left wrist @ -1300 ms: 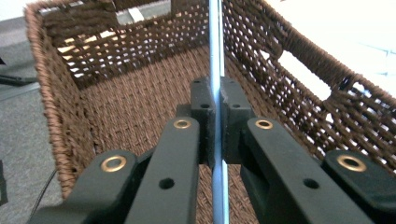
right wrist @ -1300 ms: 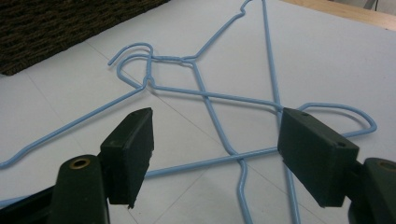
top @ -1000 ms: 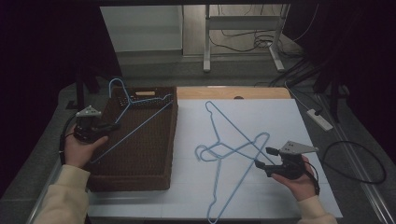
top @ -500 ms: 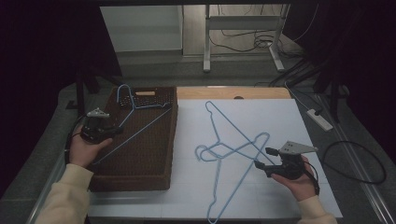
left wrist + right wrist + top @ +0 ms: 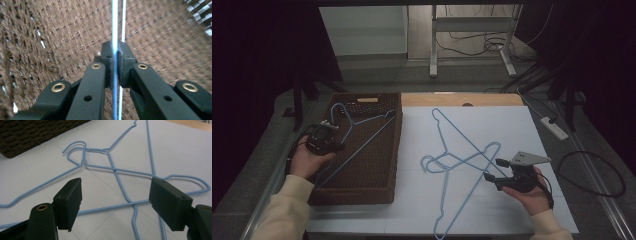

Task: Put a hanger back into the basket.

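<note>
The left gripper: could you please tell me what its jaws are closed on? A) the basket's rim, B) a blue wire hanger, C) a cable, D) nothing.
B: in the left gripper view, the left gripper pinches a blue wire hanger between its shut jaws, above the woven brown basket.

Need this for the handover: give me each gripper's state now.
Left gripper: shut on a blue hanger over the basket.
Right gripper: open, holding nothing.

Dim lab: bare table legs [image 5: 432,45], floor cables [image 5: 532,75], power strip [image 5: 554,128].
</note>
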A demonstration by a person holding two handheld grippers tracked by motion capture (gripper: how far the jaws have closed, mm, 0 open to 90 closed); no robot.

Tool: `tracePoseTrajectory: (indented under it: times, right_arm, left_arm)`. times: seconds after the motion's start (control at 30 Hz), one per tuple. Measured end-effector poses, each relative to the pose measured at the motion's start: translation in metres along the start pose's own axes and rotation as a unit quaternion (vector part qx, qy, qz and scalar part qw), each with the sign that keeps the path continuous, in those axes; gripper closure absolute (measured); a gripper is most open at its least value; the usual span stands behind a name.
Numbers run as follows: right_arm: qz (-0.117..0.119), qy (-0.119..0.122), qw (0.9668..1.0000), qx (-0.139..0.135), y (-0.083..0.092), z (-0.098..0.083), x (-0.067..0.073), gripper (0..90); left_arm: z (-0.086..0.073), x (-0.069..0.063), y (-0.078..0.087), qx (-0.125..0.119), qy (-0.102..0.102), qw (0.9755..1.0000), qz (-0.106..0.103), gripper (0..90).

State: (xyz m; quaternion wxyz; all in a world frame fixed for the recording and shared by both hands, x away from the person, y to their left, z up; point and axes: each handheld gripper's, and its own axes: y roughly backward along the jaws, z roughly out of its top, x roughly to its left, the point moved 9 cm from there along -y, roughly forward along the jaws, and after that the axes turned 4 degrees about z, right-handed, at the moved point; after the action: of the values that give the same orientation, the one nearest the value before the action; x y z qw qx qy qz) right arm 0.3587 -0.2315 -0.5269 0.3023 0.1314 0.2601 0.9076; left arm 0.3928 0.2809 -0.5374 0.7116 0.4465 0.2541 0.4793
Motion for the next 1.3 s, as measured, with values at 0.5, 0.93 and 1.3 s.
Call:
tracePoseTrajectory:
  times: [0.5, 0.93, 1.3]
  right_arm:
    - [0.003, 0.0, 1.0, 0.001, 0.0, 0.0, 0.0, 26.7]
    - [-0.003, -0.002, 1.0, -0.004, 0.001, 0.001, -0.001, 26.8]
    - [-0.01, -0.001, 0.9999, -0.005, 0.003, 0.002, -0.004, 26.9]
  left_arm:
    - [0.013, 0.003, 0.031, -0.096, 0.019, 0.9946, 0.035, 43.5]
    - [0.015, -0.035, 0.078, -0.208, 0.011, 0.9768, -0.051, 40.6]
    - [0.011, -0.084, 0.091, -0.25, -0.008, 0.9615, -0.113, 39.5]
